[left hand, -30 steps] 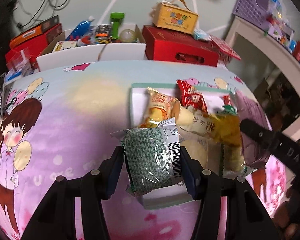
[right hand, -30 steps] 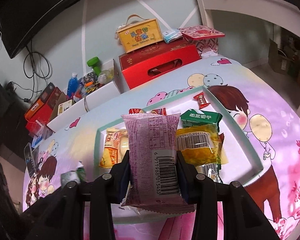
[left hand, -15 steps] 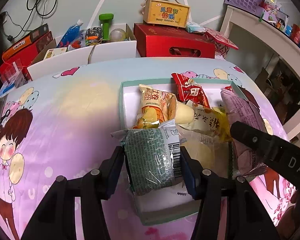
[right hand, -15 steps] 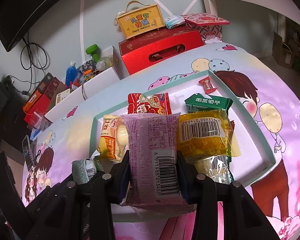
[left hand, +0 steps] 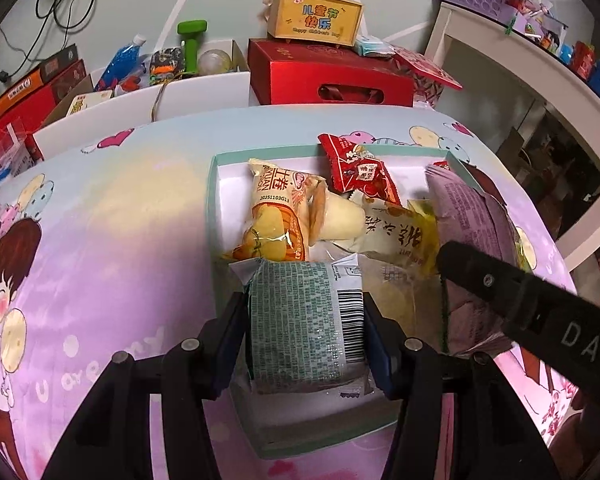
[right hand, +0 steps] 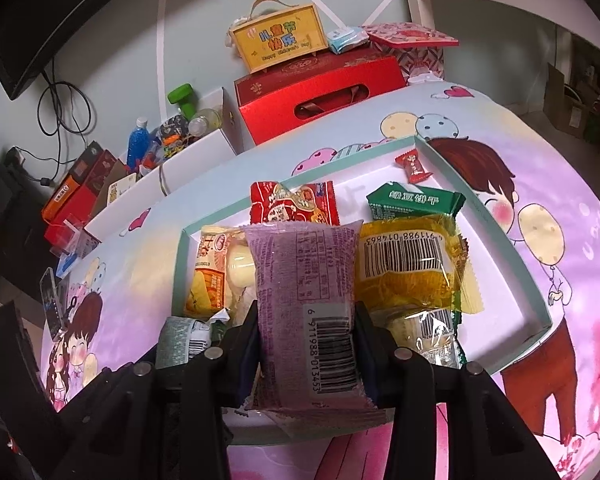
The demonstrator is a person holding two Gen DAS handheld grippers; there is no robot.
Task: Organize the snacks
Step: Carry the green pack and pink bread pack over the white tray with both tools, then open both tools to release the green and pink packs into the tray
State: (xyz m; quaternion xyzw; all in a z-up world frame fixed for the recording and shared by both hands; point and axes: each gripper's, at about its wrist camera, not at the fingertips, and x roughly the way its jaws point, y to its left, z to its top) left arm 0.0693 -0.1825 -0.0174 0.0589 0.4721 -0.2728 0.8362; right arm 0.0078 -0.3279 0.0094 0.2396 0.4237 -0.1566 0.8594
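My left gripper (left hand: 305, 322) is shut on a green snack pack (left hand: 300, 316) with a barcode, held over the near left corner of the white tray (left hand: 216, 216). My right gripper (right hand: 306, 338) is shut on a purple snack pack (right hand: 304, 280) over the tray's (right hand: 496, 236) near edge. The purple pack (left hand: 468, 232) and the right gripper's arm show at the right of the left wrist view. The green pack (right hand: 182, 340) shows at the lower left of the right wrist view. In the tray lie a yellow-orange pack (left hand: 274, 216), a red pack (left hand: 358, 170), a yellow pack (right hand: 410, 264), a green pack (right hand: 414, 200) and a small red candy (right hand: 414, 166).
The tray rests on a pink and blue cartoon-print cloth (left hand: 100, 220). Behind stand a red gift box (left hand: 328, 76) with a yellow box (left hand: 316, 16) on top, and a white bin (left hand: 140, 92) of bottles and toys. A white shelf (left hand: 520, 64) runs along the right.
In the left wrist view the tray has drawn nearer and lower in the picture as the left gripper came over it with the green pack. The right gripper's view has closed in slightly on the tray.
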